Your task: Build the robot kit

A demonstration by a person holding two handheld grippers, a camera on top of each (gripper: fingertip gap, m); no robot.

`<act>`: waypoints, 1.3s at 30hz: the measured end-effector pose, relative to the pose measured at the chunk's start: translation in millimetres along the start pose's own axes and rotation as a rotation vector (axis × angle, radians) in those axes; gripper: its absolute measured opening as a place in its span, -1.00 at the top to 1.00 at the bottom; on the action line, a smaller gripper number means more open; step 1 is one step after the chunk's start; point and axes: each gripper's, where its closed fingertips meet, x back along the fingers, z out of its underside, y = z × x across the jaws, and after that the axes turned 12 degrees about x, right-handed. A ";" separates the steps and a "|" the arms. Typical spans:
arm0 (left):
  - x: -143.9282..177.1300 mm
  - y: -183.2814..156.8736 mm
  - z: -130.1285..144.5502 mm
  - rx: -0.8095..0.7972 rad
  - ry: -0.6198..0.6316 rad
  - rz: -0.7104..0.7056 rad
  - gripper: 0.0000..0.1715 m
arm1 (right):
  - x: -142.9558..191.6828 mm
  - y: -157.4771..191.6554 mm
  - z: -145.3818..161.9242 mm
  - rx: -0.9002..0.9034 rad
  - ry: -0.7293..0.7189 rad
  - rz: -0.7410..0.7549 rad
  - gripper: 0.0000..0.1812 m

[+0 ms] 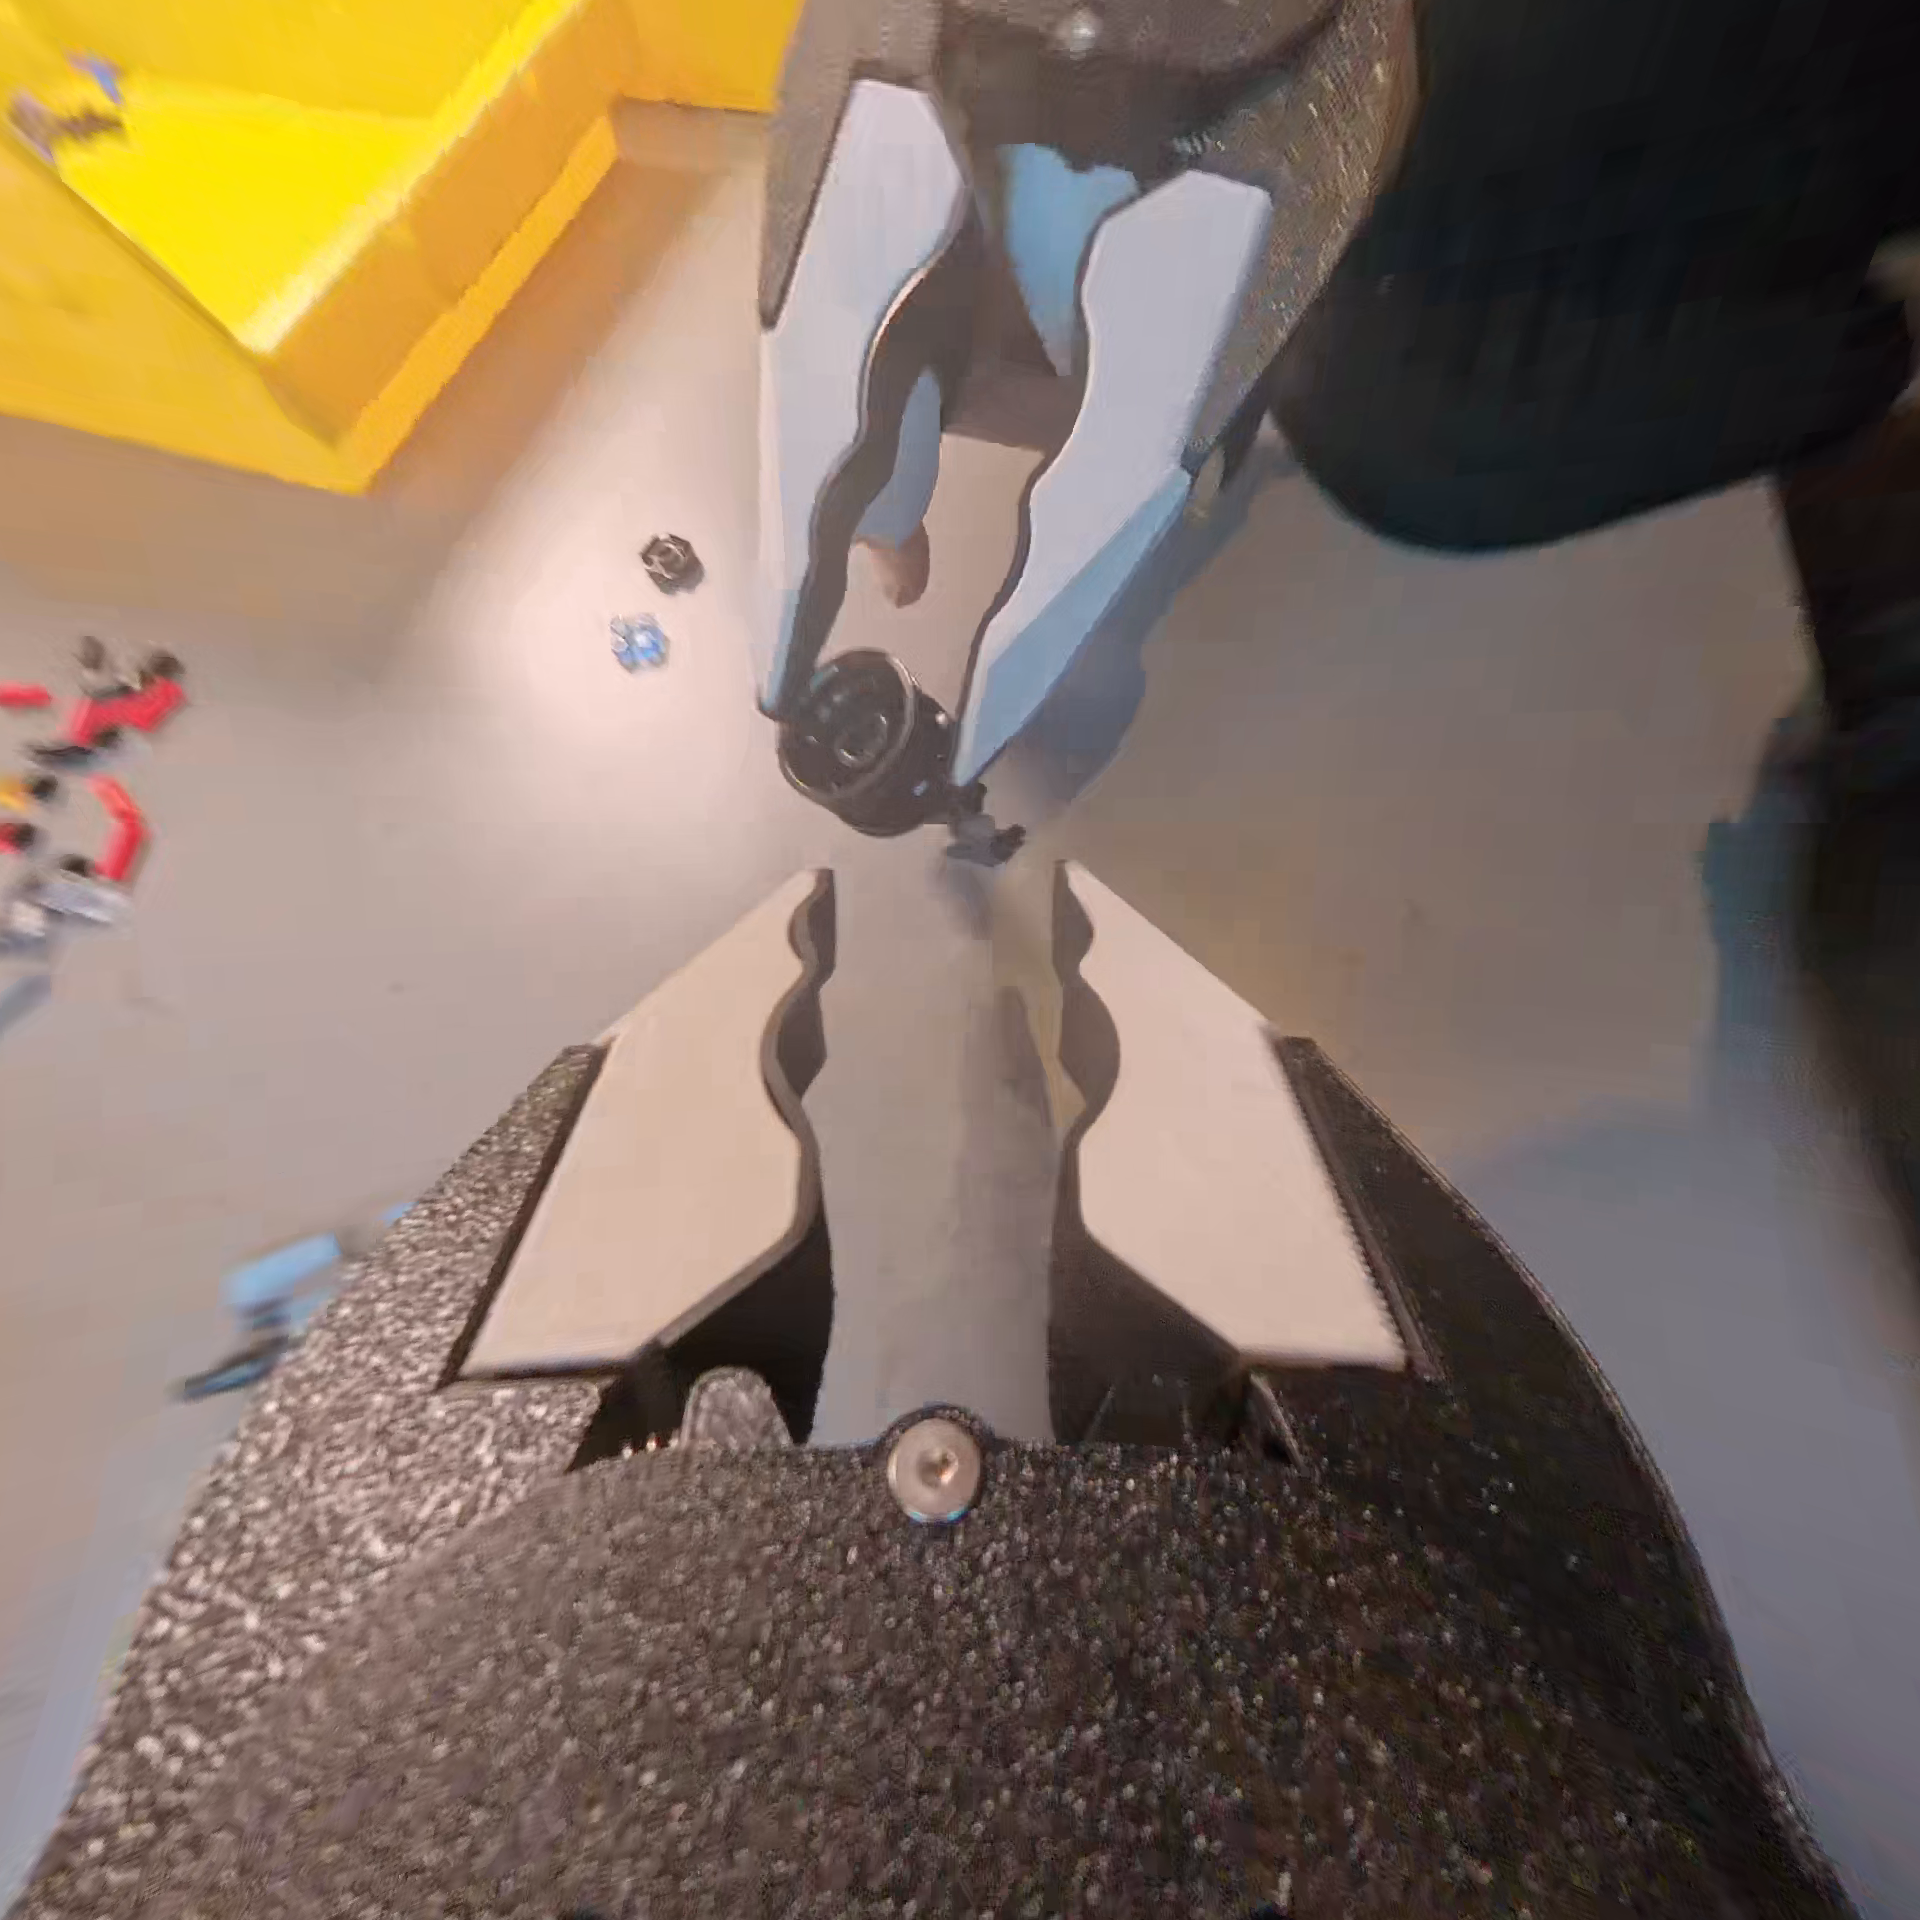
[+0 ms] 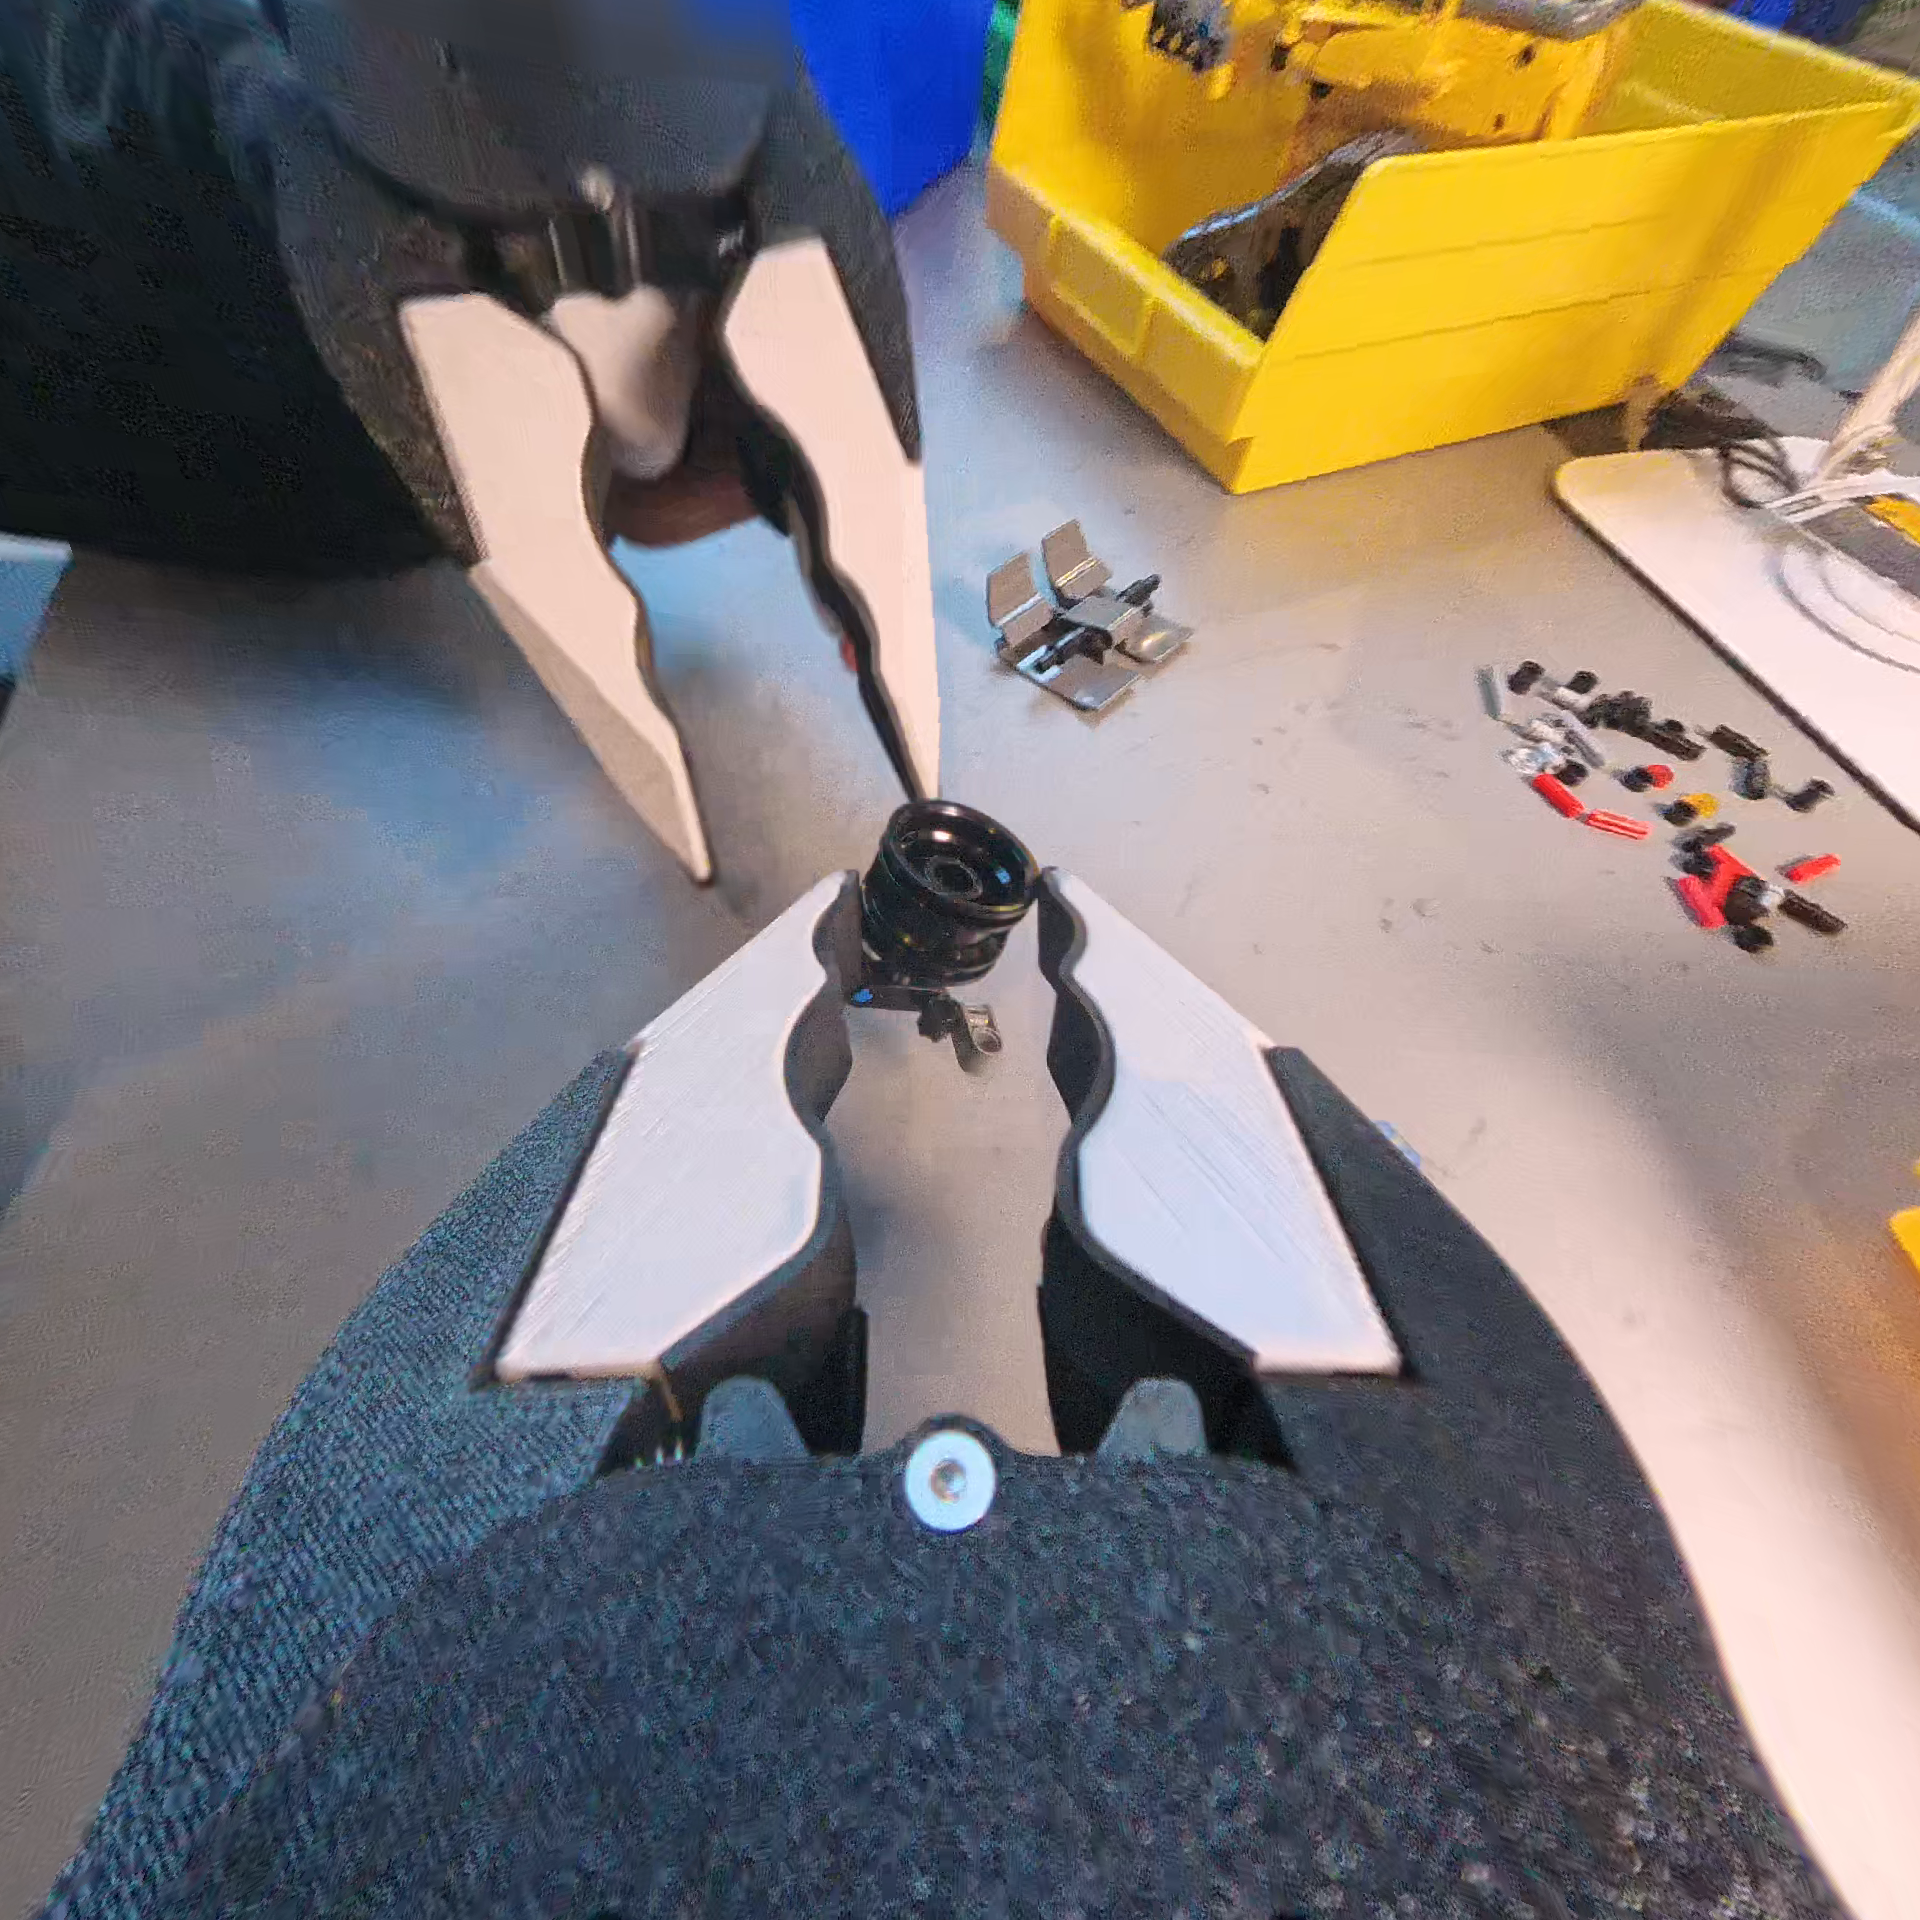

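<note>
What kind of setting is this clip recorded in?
Probably a workshop or lab bench: a grey table with a yellow parts bin, scattered small red and black building pieces, and a black wheel in the right gripper.

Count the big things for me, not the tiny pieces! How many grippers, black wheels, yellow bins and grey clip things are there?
Grippers: 2, the left gripper and the right gripper
Black wheels: 1, the black wheel between the right gripper's fingers
Yellow bins: 1, the yellow bin
Grey clip parts: 1, the grey clip part
Total: 5
</note>
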 end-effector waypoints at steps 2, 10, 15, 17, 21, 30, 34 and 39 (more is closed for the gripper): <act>-2.5 -3.8 -4.0 0.150 -0.057 0.044 0.47 | 4.1 -10.7 -11.0 -0.047 -0.074 0.124 0.62; -4.6 7.1 4.6 0.092 0.007 -0.042 0.83 | -1.1 1.4 -15.3 0.026 -0.038 0.140 0.62; -20.2 -1.7 39.7 0.042 0.210 0.033 0.85 | -12.7 33.7 10.9 0.340 0.170 0.004 0.62; -20.5 -3.3 40.6 0.040 0.222 0.050 0.85 | -13.4 35.7 12.6 0.362 0.220 -0.037 0.62; -18.9 -3.3 41.7 0.028 0.241 0.069 0.85 | -10.9 34.5 8.2 0.246 0.257 -0.176 0.49; -14.3 -1.1 43.8 0.046 0.244 0.103 0.86 | -18.9 37.3 13.1 0.227 0.402 -0.303 0.66; -4.8 3.2 49.3 0.034 0.239 0.094 1.00 | -21.2 39.8 10.4 0.280 0.465 -0.284 0.66; -3.9 5.1 49.0 0.037 0.210 0.076 0.76 | -20.6 37.7 11.4 0.242 0.493 -0.294 0.66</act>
